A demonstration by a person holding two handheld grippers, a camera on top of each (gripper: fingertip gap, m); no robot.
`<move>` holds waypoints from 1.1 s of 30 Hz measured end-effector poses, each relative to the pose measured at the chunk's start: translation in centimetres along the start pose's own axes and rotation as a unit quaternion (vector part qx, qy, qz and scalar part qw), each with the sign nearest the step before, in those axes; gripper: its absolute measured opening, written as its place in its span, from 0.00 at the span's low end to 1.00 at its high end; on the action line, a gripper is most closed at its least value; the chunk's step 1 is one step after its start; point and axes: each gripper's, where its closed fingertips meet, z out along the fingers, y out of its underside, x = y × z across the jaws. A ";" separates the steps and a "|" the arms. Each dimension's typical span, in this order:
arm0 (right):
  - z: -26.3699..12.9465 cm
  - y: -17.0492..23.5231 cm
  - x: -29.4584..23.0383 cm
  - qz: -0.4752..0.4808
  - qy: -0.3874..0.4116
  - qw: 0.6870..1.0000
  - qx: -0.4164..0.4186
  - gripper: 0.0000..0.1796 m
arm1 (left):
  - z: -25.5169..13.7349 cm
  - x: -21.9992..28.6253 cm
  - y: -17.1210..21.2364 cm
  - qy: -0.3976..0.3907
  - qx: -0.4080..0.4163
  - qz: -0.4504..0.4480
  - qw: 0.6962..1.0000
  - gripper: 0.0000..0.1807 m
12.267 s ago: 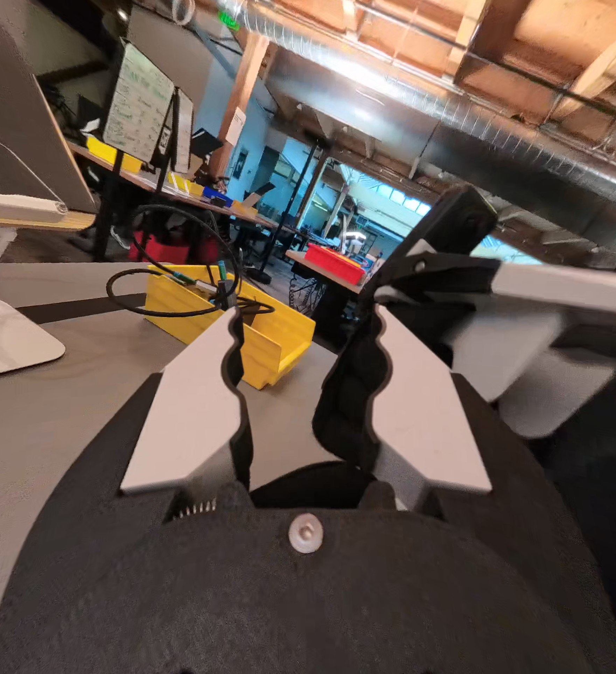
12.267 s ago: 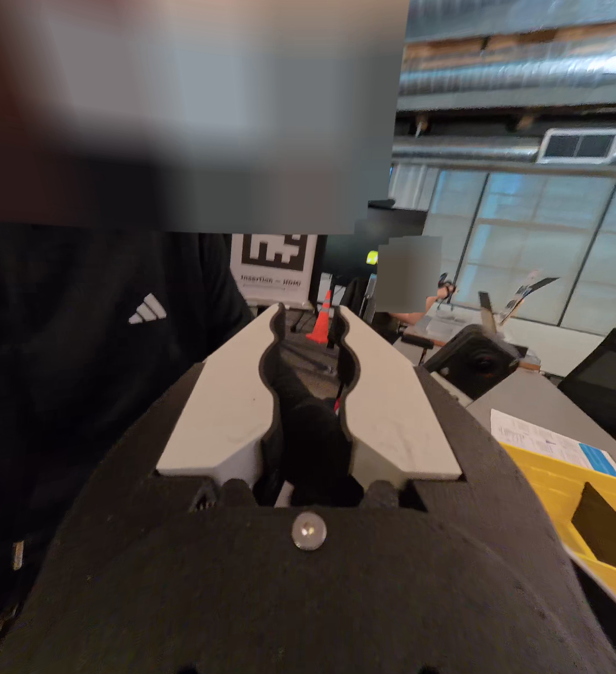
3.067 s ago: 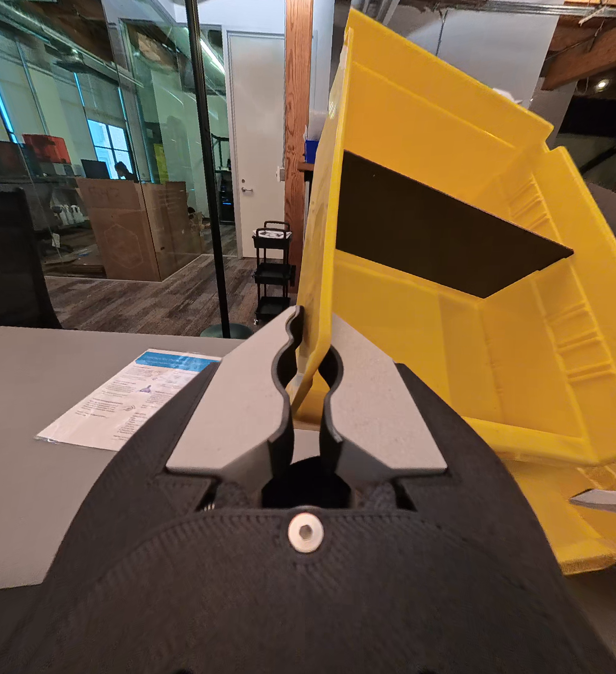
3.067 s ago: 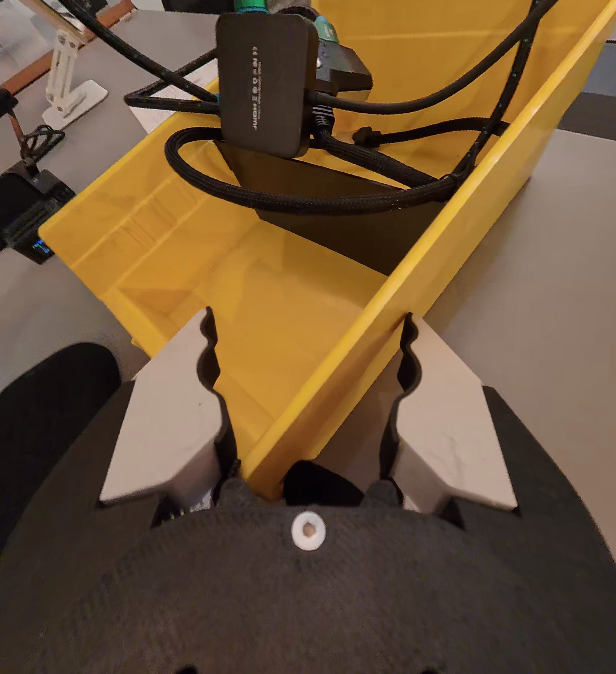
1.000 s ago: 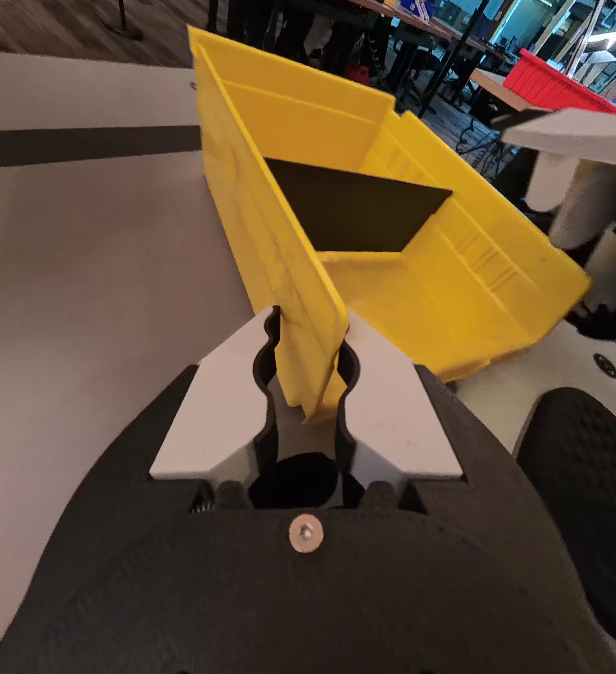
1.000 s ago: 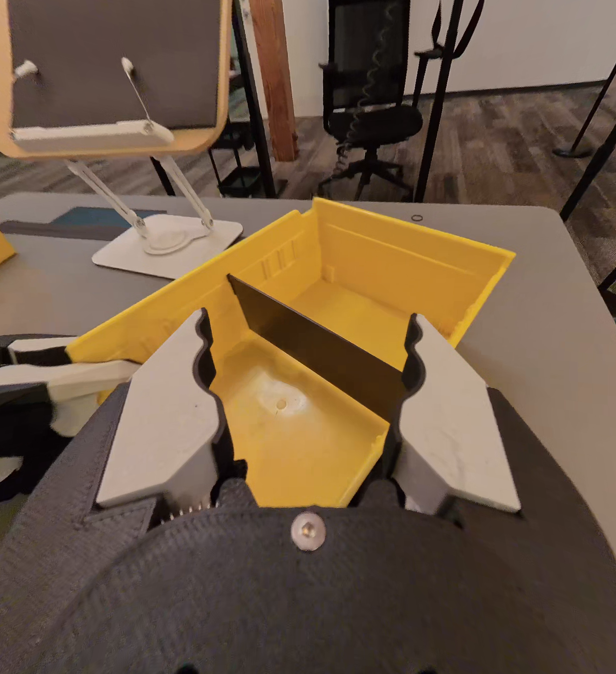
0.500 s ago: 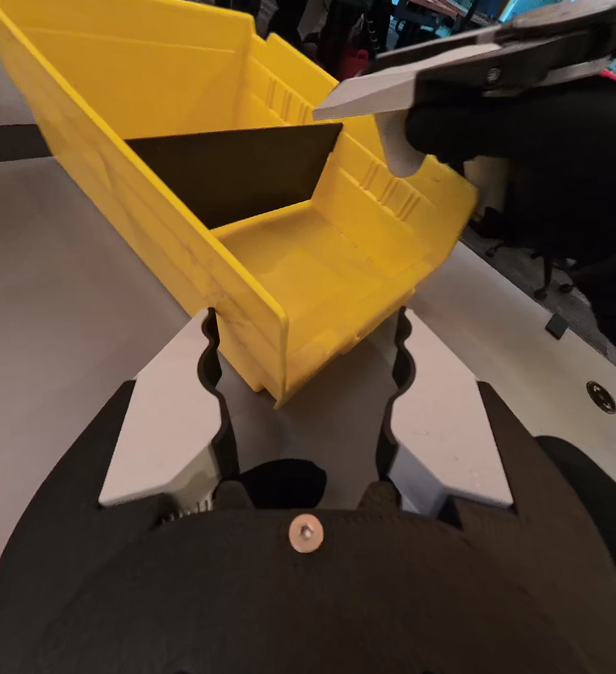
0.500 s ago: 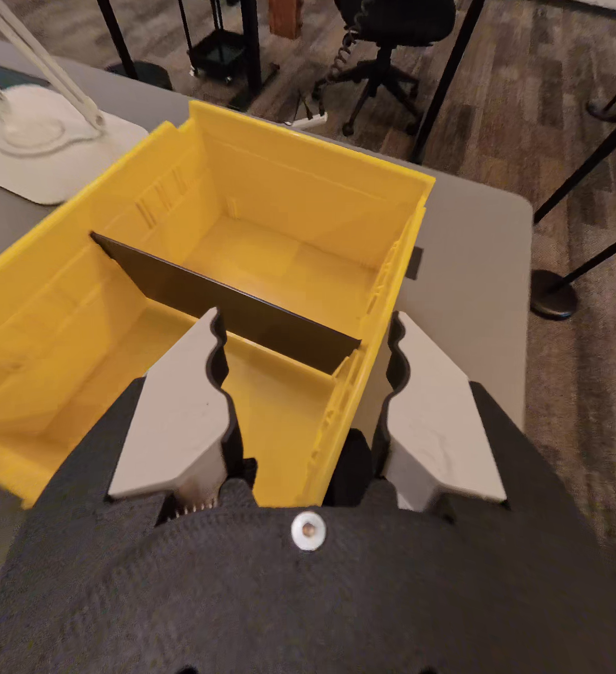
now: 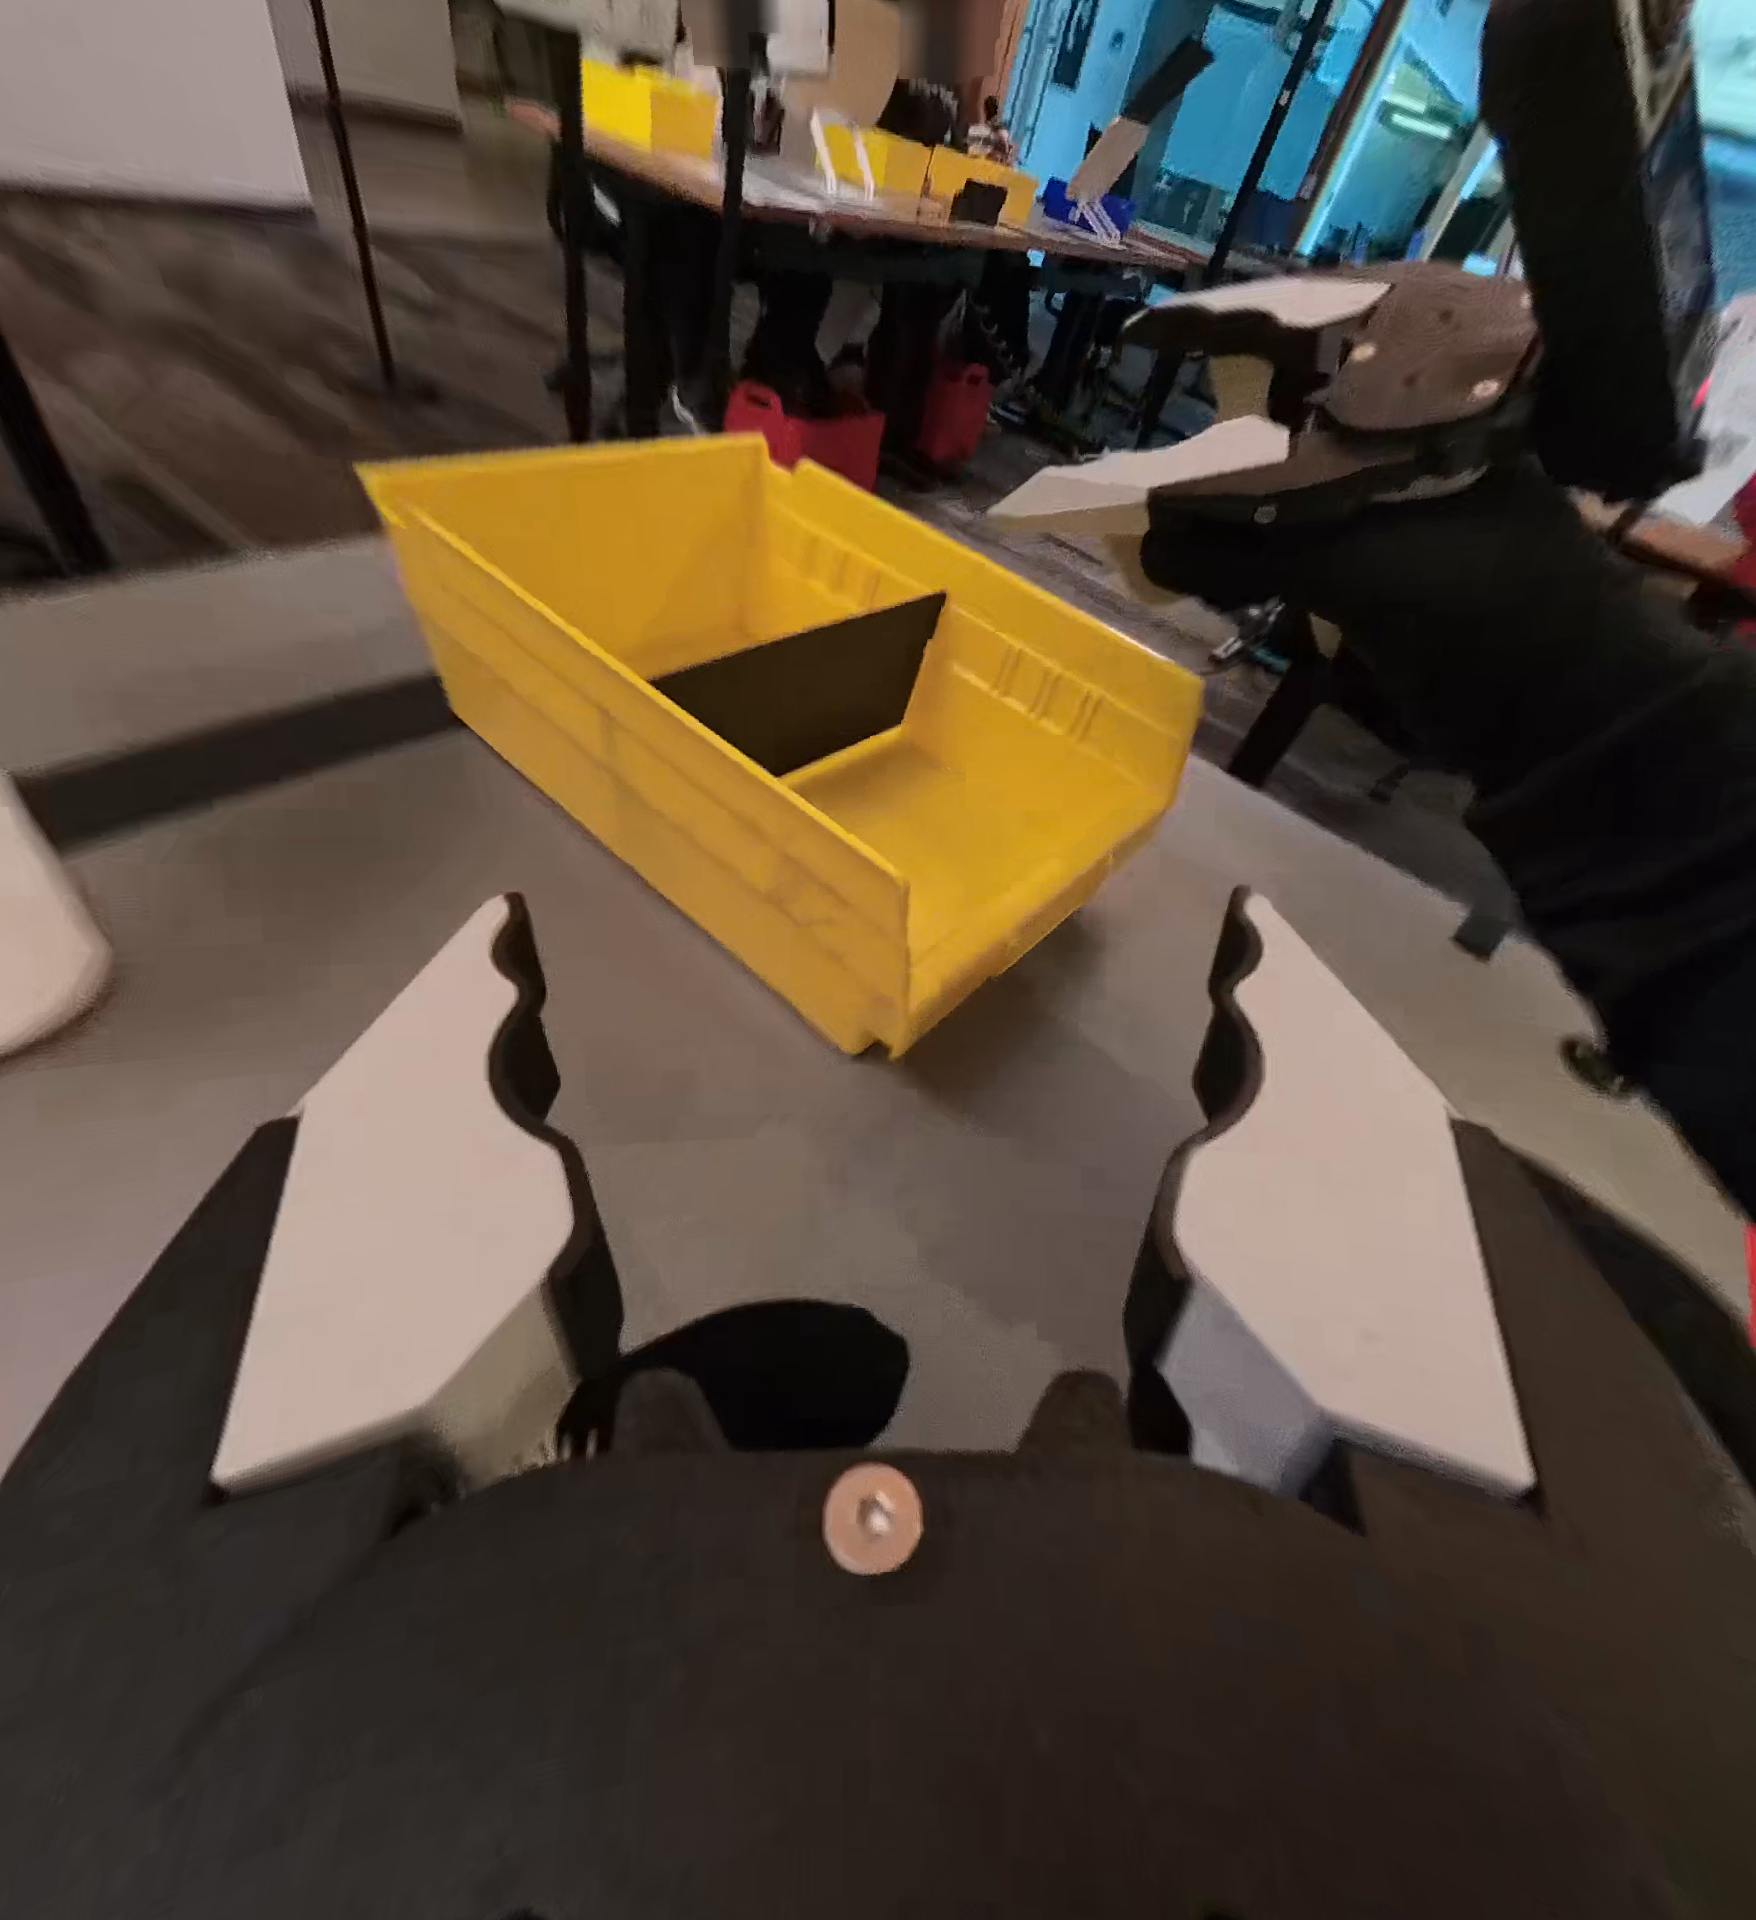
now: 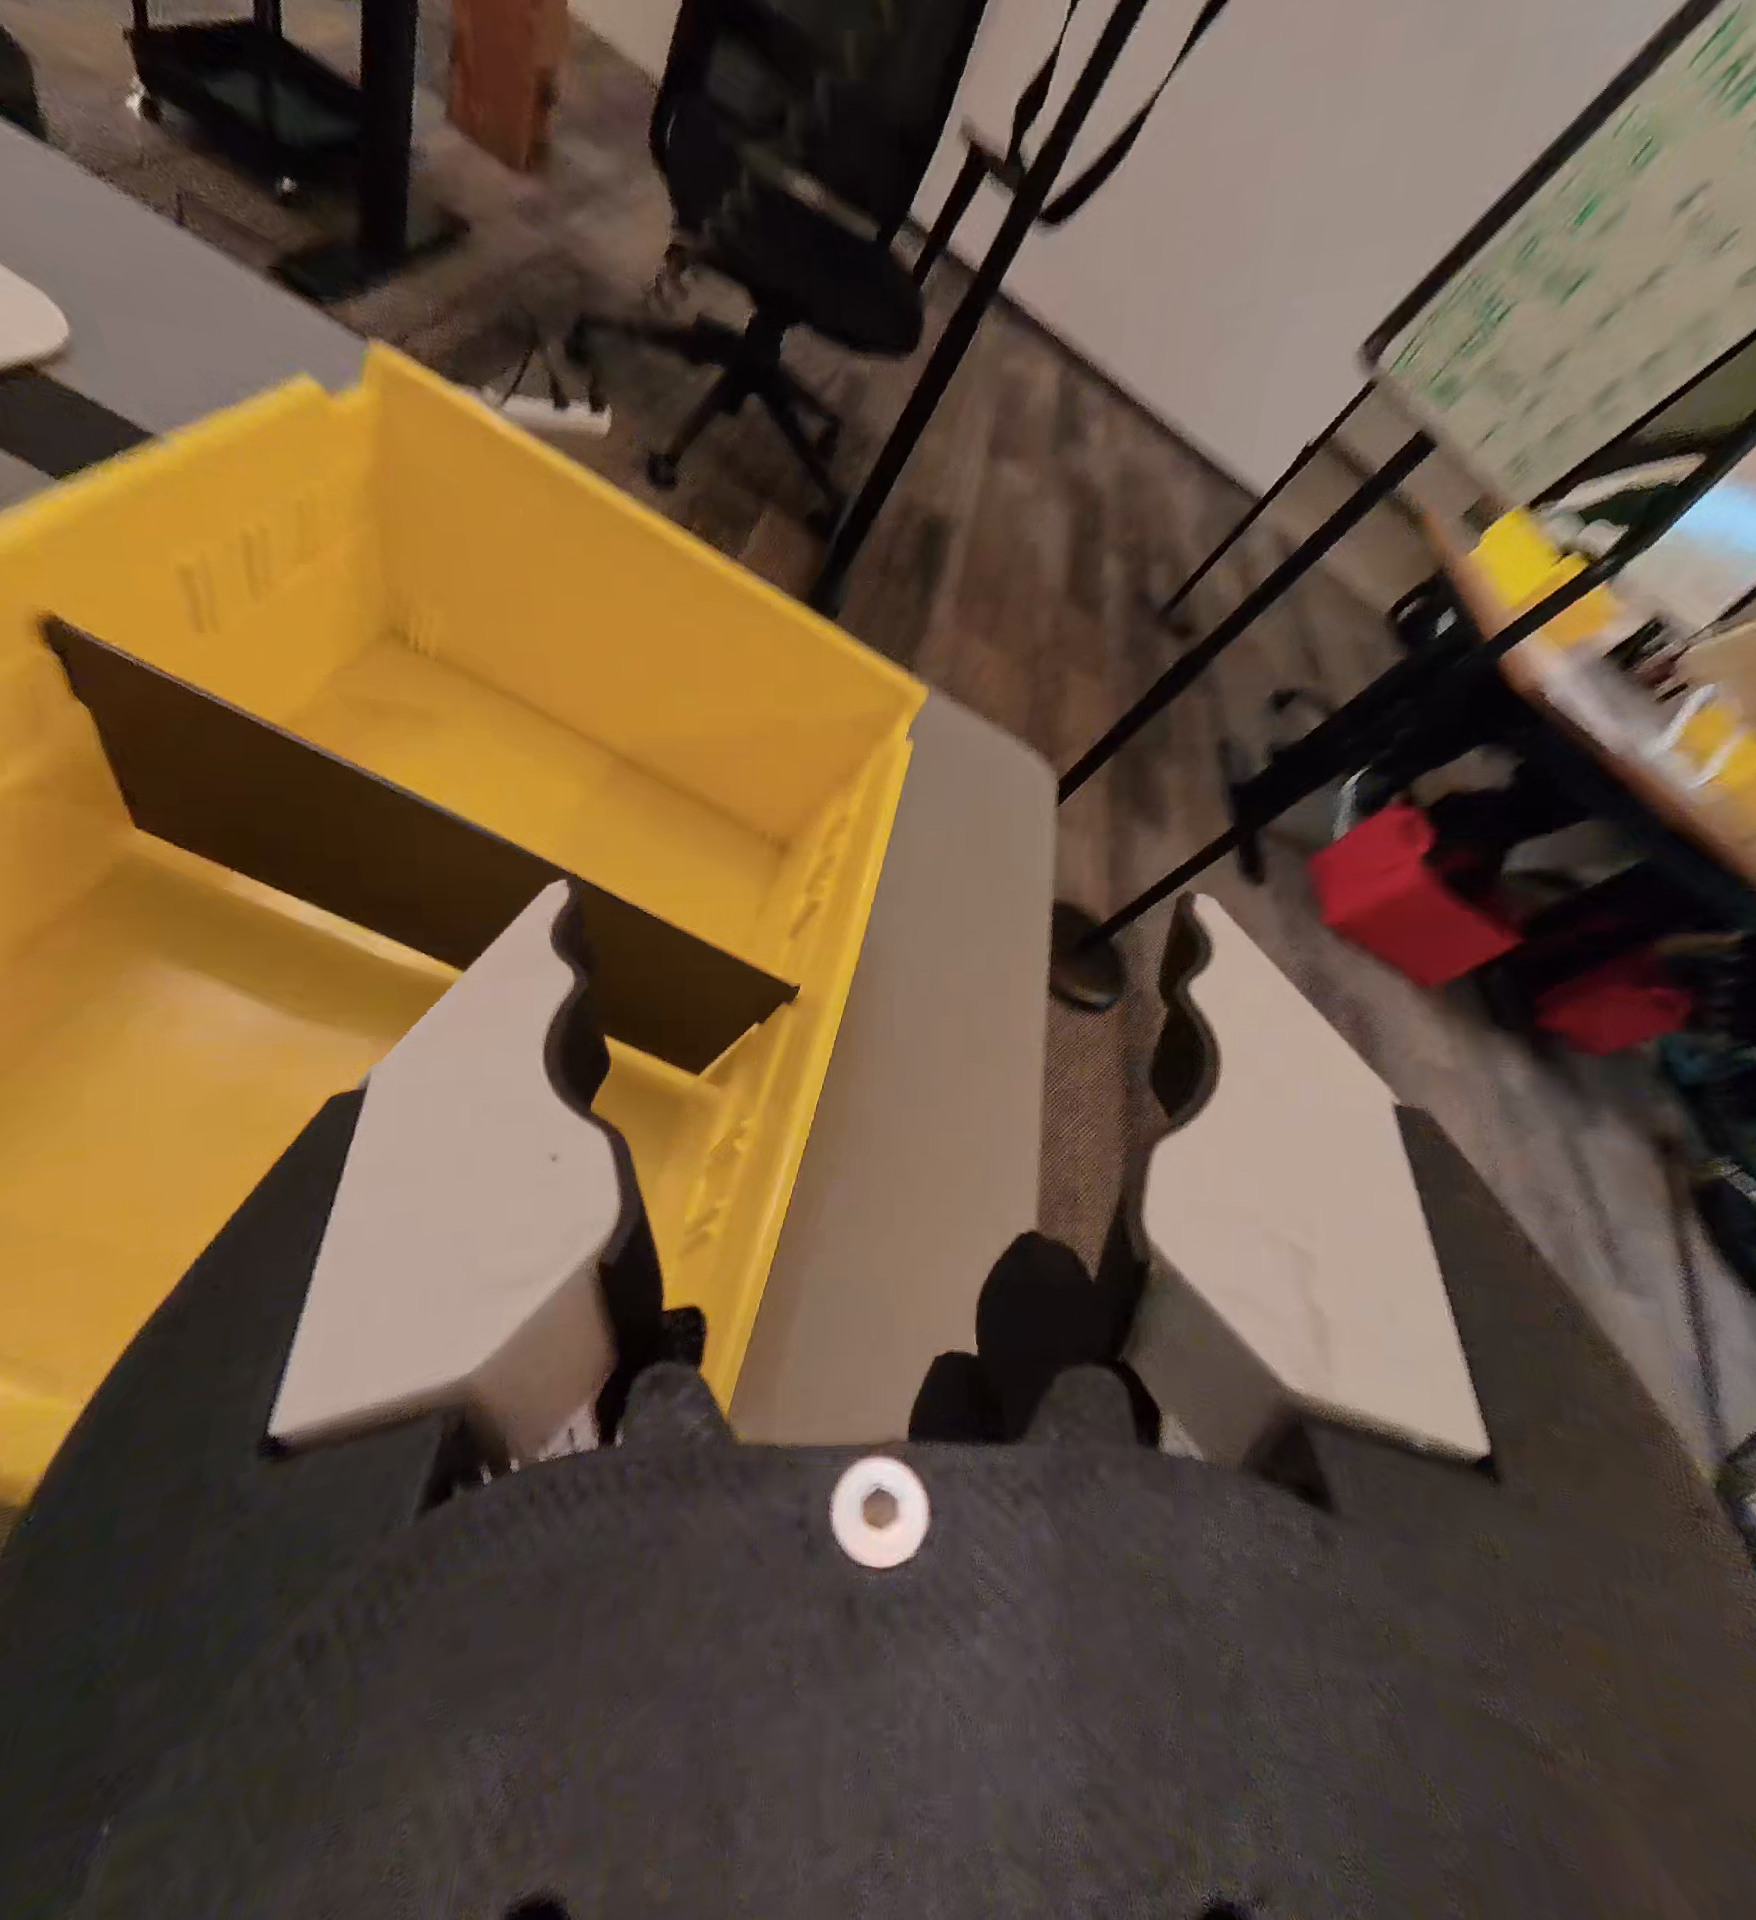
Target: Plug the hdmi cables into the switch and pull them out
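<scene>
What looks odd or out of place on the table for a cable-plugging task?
The yellow bin sits upright and undamaged on the grey table, but both compartments beside its black divider are empty. No switch or HDMI cable shows in either view. The left gripper and right gripper are open and hold nothing.

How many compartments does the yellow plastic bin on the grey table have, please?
2. The yellow plastic bin is split by one black divider panel: one compartment at the far, high-walled end, the other at the near, low-fronted end. Both look empty.
</scene>
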 end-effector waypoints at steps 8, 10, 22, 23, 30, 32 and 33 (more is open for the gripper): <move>-11.2 -10.6 -11.7 -0.082 -0.135 0.974 0.160 0.51 | -18.5 -11.2 3.0 -0.078 -0.083 0.155 0.981 0.54; -14.2 -11.7 -16.6 -0.062 -0.218 0.951 0.212 0.50 | -23.1 -14.7 5.2 -0.104 -0.113 0.202 0.967 0.49; -15.0 -4.2 -30.8 0.023 -0.362 0.897 0.253 0.44 | -30.7 -24.2 14.0 -0.191 -0.173 0.321 0.912 0.34; -14.8 -3.9 -30.7 0.021 -0.353 0.901 0.251 0.43 | -30.9 -24.4 14.2 -0.206 -0.174 0.329 0.905 0.33; -13.8 -2.1 -31.0 0.099 -0.395 0.894 0.186 0.45 | -32.6 -26.1 14.6 -0.303 -0.191 0.342 0.869 0.33; -14.1 -1.9 -31.1 0.098 -0.393 0.896 0.183 0.45 | -33.1 -26.4 14.8 -0.319 -0.198 0.336 0.864 0.32; -14.3 -1.9 -31.3 0.096 -0.392 0.897 0.183 0.45 | -33.3 -26.4 15.0 -0.322 -0.204 0.340 0.860 0.33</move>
